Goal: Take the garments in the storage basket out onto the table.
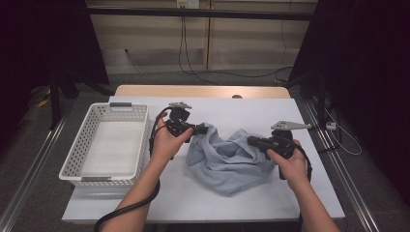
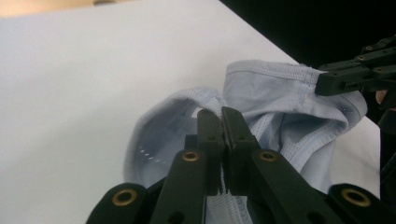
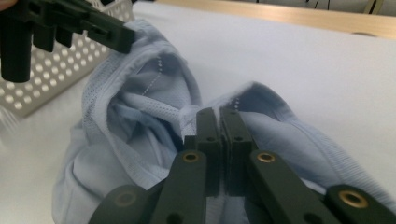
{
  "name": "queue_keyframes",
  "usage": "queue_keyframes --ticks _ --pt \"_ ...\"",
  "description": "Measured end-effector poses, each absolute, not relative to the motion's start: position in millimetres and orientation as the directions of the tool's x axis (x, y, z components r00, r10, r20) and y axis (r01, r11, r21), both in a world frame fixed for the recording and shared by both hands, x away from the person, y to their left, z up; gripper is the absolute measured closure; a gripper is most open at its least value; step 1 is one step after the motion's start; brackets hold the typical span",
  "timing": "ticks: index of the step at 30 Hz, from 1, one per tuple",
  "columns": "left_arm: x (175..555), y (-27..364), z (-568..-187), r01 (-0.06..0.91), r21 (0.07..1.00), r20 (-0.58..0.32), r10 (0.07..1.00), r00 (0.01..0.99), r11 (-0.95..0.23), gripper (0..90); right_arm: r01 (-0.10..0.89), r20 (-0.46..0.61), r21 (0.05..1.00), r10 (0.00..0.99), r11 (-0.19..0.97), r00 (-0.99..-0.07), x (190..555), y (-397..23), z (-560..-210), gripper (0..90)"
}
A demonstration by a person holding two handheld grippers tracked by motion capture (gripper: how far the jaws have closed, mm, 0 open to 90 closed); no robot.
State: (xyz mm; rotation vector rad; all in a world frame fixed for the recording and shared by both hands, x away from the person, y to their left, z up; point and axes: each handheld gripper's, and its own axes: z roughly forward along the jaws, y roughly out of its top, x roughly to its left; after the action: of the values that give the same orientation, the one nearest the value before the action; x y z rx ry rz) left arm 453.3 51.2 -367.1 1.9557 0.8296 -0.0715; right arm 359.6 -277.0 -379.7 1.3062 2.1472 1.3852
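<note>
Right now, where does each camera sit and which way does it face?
High view: above the person's side, facing forward and down on the table; both forearms show.
Left gripper view: on the left gripper, facing the cloth.
Right gripper view: on the right gripper, facing the basket.
All share the cloth.

The garment (image 1: 227, 159) is pale blue with a fine mesh pattern, perhaps dotted stitching along its hems. The basket (image 1: 77, 159) is white and perforated. The worktop (image 1: 261, 111) is white, its far edge tan wood.
</note>
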Motion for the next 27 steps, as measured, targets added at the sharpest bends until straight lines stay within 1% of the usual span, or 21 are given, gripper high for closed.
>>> queue_keyframes --ticks 6,12,17,27 --pt "454 68 -342 0.544 0.791 -0.335 0.547 0.768 -0.28 87.7 0.512 0.219 0.853 0.822 0.101 -0.526 363 -290 -359 88.7" --pt "455 80 -321 0.522 0.813 -0.315 0.56 0.766 -0.256 87.8 0.486 0.239 0.873 0.838 0.036 -0.49 366 -306 -339 88.6" --pt "456 83 -309 0.506 0.824 -0.297 0.566 0.769 -0.256 87.8 0.471 0.229 0.882 0.851 0.025 -0.473 367 -314 -326 88.7" --pt "457 85 -299 0.498 0.827 -0.289 0.562 0.775 -0.262 87.8 0.46 0.216 0.887 0.854 0.031 -0.473 370 -315 -315 88.6"
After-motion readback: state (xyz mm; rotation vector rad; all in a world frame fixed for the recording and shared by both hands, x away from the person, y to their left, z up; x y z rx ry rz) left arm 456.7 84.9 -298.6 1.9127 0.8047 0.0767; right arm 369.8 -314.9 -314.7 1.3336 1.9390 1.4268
